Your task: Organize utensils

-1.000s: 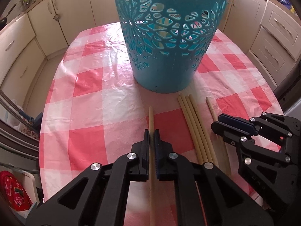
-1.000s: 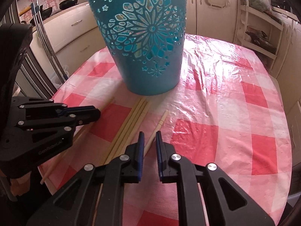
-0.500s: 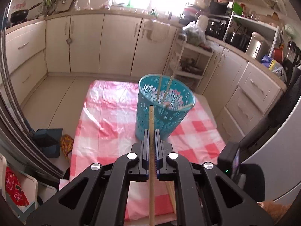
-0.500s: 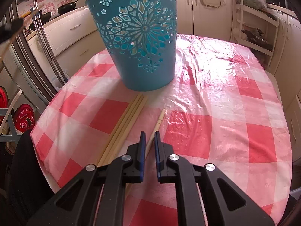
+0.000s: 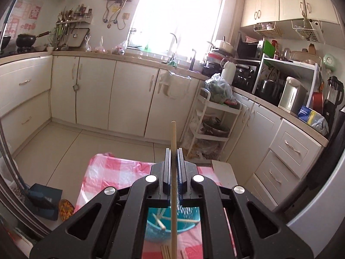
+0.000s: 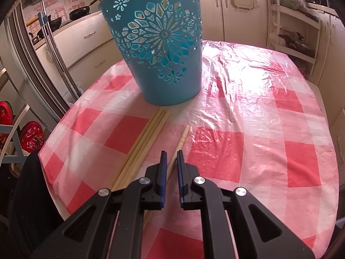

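One chopstick (image 5: 173,142) sits clamped mid-shaft in the left gripper (image 5: 173,151), above the basket (image 5: 189,226); light, stiff, slippery. Right gripper (image 6: 171,153) is nearly closed, straddling another chopstick (image 6: 182,138).

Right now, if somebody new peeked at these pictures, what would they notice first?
Probably the tall teal plastic basket with flower-shaped cut-outs, standing on the pink-and-white checked tablecloth. Next, the pale wooden chopsticks lying together in front of it, with one single chopstick beside them, running between the right gripper's fingers. High above the basket, the left gripper pinches another long wooden chopstick.
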Motion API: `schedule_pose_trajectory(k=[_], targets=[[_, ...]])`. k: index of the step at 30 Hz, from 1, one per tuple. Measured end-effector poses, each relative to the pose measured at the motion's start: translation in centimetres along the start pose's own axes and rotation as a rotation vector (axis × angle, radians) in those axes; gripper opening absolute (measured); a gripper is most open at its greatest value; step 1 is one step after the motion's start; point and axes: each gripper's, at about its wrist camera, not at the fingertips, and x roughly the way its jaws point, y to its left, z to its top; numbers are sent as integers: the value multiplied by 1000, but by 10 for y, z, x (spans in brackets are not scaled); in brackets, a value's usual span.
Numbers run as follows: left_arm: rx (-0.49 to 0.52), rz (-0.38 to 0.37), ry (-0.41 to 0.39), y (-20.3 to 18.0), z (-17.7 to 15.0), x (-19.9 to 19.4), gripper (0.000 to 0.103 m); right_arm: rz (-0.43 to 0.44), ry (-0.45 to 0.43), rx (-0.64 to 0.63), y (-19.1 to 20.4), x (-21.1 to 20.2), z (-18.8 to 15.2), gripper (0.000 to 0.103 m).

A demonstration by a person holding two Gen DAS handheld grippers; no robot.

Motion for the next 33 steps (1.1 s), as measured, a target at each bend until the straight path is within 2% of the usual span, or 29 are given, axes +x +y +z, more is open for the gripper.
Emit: schedule_pose_trajectory(k=[7,13,24,31,33], targets=[[-23,64,-71,2,10,60,5,6,-6,-6,0,2,1,10],[-40,61,-51,10,-3,95,5,24,-5,9,-3,4,4,10],[45,115,-36,6,-32,98,5,34,-3,16,-4,5,6,10],[83,123,31,7,-47,93,5,5,-9,-21,2,5,4,10],[91,123,48,9,-50,87,9,2,-9,-26,2,5,4,9]])
